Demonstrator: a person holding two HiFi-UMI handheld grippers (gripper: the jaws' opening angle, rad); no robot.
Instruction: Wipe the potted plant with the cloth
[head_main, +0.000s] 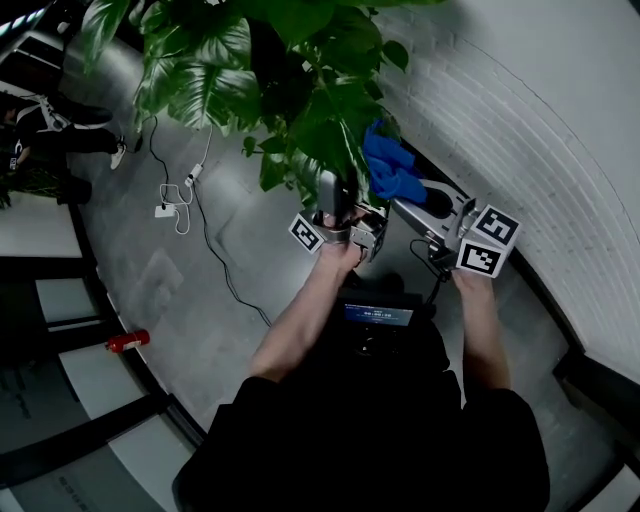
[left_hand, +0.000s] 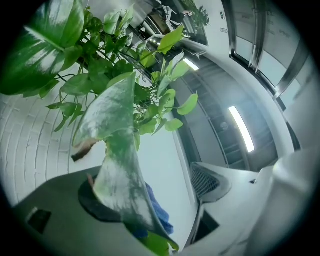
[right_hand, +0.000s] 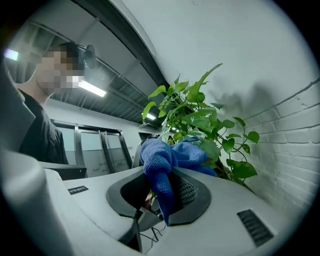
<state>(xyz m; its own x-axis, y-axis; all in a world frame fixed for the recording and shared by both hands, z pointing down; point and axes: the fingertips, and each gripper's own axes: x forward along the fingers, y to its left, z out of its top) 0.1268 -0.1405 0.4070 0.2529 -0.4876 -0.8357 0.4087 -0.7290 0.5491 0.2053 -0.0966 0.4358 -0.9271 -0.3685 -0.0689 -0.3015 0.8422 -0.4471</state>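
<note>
My left gripper (head_main: 338, 205), jaws spread, props a pale, mottled green leaf (left_hand: 117, 150) of the leafy green potted plant (head_main: 290, 70) against one pad as backing, while my right gripper (head_main: 415, 205), just beside it, pinches the bunched blue microfibre cloth (right_hand: 167, 155), apparently to rub that leaf's far side.

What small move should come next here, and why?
Probably draw the blue cloth along the pale leaf. The right gripper is shut on it; the leaf rests against one pad of the open left gripper, cloth just behind.
</note>
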